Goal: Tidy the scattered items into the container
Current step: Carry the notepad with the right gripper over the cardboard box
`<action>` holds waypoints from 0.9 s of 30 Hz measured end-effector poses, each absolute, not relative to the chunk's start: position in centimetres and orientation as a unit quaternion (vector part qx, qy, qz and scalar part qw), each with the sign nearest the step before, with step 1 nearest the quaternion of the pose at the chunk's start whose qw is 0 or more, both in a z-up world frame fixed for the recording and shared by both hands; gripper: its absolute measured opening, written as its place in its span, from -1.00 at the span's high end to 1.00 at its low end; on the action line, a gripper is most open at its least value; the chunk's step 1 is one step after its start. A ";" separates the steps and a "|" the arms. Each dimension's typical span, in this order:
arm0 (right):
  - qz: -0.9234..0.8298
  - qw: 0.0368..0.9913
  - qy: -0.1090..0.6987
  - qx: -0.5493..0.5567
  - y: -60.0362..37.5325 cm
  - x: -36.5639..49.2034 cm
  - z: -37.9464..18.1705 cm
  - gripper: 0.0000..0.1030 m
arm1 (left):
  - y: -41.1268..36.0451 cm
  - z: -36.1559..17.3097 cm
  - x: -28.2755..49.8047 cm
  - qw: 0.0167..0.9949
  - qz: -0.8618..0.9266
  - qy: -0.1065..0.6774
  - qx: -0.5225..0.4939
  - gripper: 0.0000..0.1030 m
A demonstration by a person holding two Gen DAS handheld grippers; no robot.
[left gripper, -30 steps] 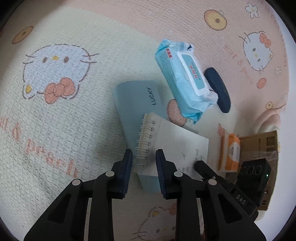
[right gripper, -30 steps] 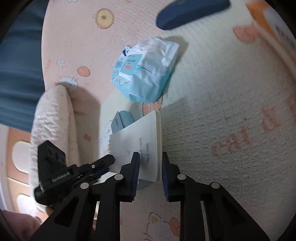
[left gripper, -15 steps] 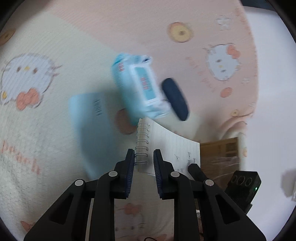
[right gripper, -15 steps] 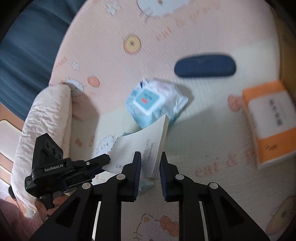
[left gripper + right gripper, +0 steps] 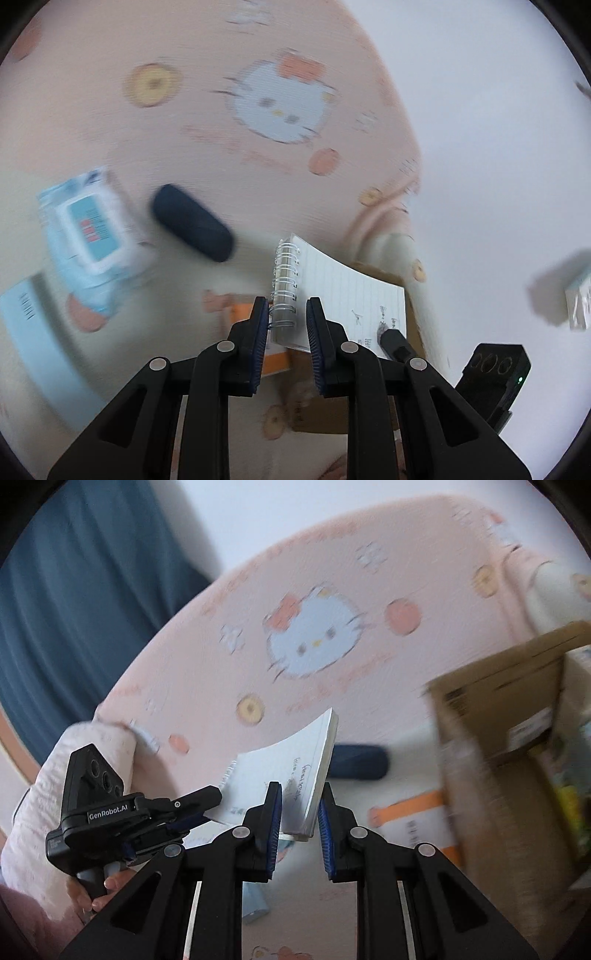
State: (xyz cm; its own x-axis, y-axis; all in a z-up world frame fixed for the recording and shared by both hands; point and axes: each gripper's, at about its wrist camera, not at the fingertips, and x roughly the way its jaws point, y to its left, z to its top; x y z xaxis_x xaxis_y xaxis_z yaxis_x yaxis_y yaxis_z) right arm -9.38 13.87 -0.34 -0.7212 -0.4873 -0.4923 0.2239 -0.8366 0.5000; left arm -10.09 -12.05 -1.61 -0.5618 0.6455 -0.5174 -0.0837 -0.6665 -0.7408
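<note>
Both grippers hold one spiral notebook (image 5: 343, 295) in the air above a pink cartoon-cat blanket (image 5: 207, 140).

In the left wrist view, the left gripper (image 5: 286, 325) sits at the bottom centre, its jaws clamped on the wire-bound edge of the notebook, the coil lying between the blue pads. The lined page slants away to the right, where the tip of the right gripper (image 5: 395, 341) grips its far edge. On the blanket at the left of the frame lie a pale blue pack of wipes (image 5: 92, 236), a dark blue case (image 5: 192, 223) just beside it, and a light blue box (image 5: 33, 332) at the lower left edge. An orange packet (image 5: 245, 314) shows behind the left jaw. A brown cardboard box (image 5: 384, 275) peeks out behind the notebook.

In the right wrist view, the right gripper (image 5: 299, 818) is clenched on the notebook's (image 5: 280, 771) unbound edge at the bottom centre. The left gripper (image 5: 207, 799) reaches in from the lower left, held by a hand (image 5: 107, 886). The cardboard box (image 5: 498, 716) stands open at the right of the frame, blurred, with the orange packet (image 5: 413, 816) beside its base and the dark blue case (image 5: 356, 762) behind the notebook. A blue curtain (image 5: 85, 590) fills the upper left.
</note>
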 end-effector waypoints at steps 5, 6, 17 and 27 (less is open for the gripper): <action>-0.917 0.151 -0.211 0.303 17.5 -8.0 1.2 0.68 | -7.4 -0.1 -11.6 0.267 0.806 -0.320 -0.420 0.55; -0.920 0.143 -0.210 0.298 18.4 -7.7 1.5 0.68 | -6.4 0.1 -11.9 0.274 0.804 -0.315 -0.424 0.55; -0.927 0.066 -0.238 0.282 28.0 -4.7 2.5 0.68 | 5.2 0.9 -14.6 0.351 0.749 -0.284 -0.485 0.55; -0.914 -0.026 -0.266 0.306 36.4 -3.1 2.3 0.68 | 16.2 -0.1 -17.3 0.391 0.693 -0.248 -0.553 0.55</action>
